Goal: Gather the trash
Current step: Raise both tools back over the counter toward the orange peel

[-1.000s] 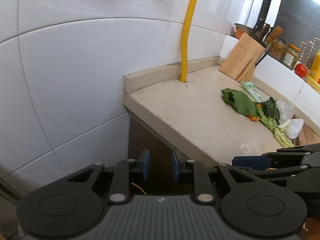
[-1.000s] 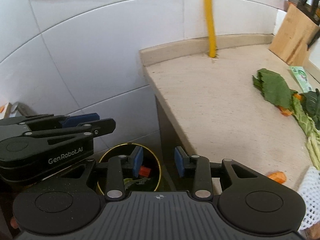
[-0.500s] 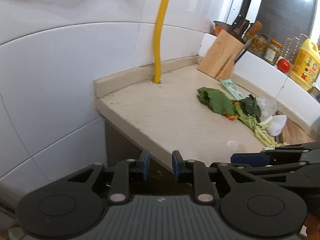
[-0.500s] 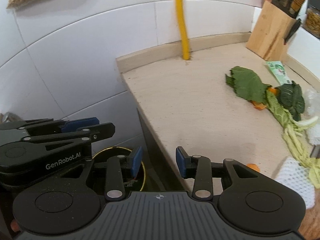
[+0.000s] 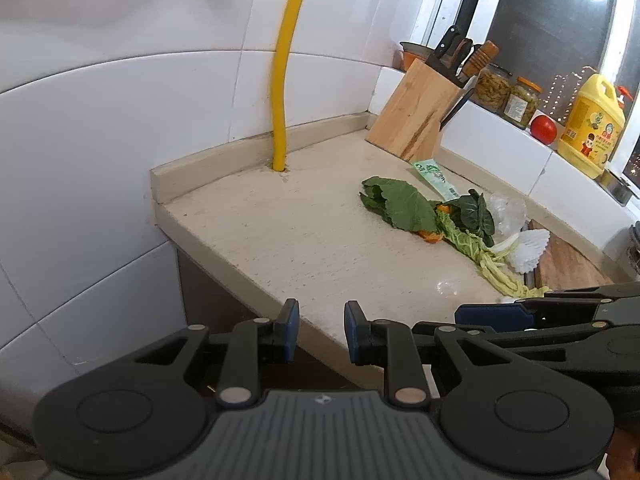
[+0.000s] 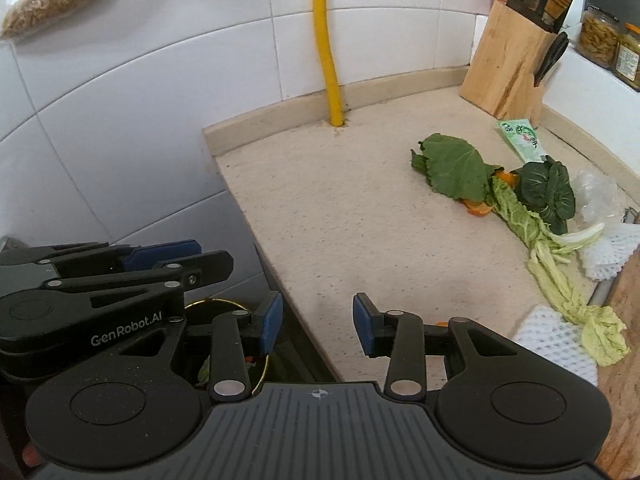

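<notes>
Hovering at the near edge of the beige counter (image 5: 304,240), the left gripper (image 5: 318,332) has its blue-padded jaws a narrow gap apart with nothing between them. The right gripper (image 6: 316,322) sits just beside it, above that same counter edge, its jaws spread wider and likewise empty; no pad touches anything. The trash lies on the far right part of the counter: a large green leaf (image 6: 454,170), orange peel bits (image 6: 478,209), a dark leafy bunch (image 6: 550,192), a pale cabbage stalk (image 6: 560,276), white foam netting (image 6: 554,342), crumpled clear plastic (image 6: 596,194) and a green wrapper (image 6: 522,140) near the knife block (image 6: 508,64). Below the counter's left edge, a gold-rimmed bin (image 6: 230,360) is partly visible behind the right gripper's fingers.
</notes>
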A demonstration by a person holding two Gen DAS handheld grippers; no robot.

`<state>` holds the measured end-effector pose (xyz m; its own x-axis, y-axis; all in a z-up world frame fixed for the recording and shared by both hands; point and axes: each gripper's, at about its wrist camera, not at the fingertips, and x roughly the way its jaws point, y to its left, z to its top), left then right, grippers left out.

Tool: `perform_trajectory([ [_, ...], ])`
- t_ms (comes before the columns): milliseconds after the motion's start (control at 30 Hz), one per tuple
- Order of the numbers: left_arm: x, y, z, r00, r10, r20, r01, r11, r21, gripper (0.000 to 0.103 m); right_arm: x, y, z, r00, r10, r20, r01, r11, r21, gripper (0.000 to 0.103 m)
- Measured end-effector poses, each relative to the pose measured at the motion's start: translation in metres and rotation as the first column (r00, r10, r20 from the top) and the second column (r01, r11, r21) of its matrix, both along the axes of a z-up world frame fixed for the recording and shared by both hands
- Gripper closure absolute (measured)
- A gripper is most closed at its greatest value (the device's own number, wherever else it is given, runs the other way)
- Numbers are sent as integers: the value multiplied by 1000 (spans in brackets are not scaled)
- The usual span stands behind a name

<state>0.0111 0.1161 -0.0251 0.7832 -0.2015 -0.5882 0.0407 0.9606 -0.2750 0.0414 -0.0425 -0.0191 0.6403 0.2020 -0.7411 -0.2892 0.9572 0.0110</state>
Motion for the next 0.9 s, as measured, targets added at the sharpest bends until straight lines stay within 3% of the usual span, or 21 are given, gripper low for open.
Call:
perform_trajectory([
  [467,2,-6,3,999,-33,11,33,999,-16,84,-5,-6,6,999,-43,9,43,999,-12,55],
  [600,2,-8,3,999,-33,12,33,999,-12,78,-5,-8,7,998,-54,12,54,998,-16,55],
  [900,1,-7,6,999,-39,27,40,999,-25,77,-7,-9,11,998,-66,25,66,997,-26,54],
])
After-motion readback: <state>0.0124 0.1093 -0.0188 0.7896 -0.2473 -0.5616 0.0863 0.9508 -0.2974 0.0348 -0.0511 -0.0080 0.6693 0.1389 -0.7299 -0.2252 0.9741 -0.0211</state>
